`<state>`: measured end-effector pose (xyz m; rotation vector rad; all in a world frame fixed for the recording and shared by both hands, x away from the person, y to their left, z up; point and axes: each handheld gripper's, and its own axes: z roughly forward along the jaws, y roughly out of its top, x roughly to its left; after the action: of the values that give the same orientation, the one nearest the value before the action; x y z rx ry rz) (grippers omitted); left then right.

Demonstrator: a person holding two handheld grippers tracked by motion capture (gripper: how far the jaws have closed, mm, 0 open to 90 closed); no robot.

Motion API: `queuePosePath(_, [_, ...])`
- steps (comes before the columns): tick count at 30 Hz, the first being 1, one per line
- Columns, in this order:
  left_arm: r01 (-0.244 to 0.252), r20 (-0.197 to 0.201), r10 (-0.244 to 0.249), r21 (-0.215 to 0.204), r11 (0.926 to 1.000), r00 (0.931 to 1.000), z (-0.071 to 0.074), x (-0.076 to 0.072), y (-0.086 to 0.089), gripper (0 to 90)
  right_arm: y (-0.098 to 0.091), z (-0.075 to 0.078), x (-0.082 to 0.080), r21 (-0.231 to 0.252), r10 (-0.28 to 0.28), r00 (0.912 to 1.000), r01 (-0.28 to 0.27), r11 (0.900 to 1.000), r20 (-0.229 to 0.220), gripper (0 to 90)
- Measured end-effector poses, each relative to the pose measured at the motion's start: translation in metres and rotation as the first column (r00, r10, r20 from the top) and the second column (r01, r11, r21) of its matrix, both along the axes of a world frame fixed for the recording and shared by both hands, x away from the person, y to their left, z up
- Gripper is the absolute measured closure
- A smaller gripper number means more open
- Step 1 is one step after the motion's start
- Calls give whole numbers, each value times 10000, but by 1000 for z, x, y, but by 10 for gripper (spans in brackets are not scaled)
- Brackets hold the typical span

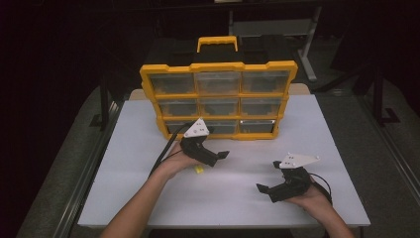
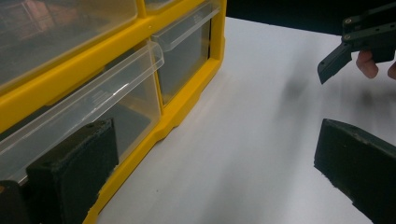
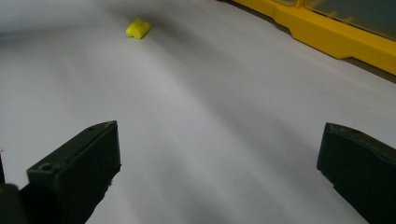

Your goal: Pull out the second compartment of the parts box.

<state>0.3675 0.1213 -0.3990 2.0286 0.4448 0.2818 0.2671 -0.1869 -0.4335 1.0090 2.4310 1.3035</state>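
Note:
A yellow organizer point(image 1: 218, 66) with clear drawers stands upright at the back of the white table point(image 1: 124, 198). My left gripper point(image 1: 217, 148) hovers open just in front of its bottom row, nothing between its jaws. In the left gripper view, the organizer's lower drawers point(image 2: 116, 100) lie close on the left of the wide-apart pads point(image 2: 70, 177). A small yellow piece point(image 1: 198, 169) lies on the table beside the left hand, and again far off in the right gripper view point(image 3: 138, 28). My right gripper point(image 1: 268, 176) is open and empty over the front right of the table.
The organizer's yellow base point(image 3: 336, 37) crosses the top right of the right gripper view. My right gripper's jaw and fingers point(image 2: 355, 46) appear at the upper right of the left gripper view. Dark floor and a table frame point(image 1: 307, 44) lie beyond.

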Motion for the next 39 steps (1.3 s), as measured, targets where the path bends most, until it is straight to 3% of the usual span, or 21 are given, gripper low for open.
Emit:
queuePosePath(14, [-34, 574, 29, 84, 10000, 9983, 2, 1, 6, 0, 0, 0, 0, -4, 2, 10000, -2, 10000, -12, 0])
queuePosePath(21, [174, 896, -195, 243, 9996, 9958, 3, -1, 5, 0, -1, 0, 0, -19, 24, 10000, -24, 10000, 7, 0])
queuePosePath(28, [210, 1499, -305, 646, 9977, 9882, 3, -4, 4, 0, 0, 0, -1, -39, 46, 10000, -46, 10000, 33, 0])
queuePosePath(39, [230, 2036, -446, 1069, 9940, 9780, 2, -7, 3, 0, 0, 0, -1, -53, 67, 10000, -67, 10000, 37, 0])
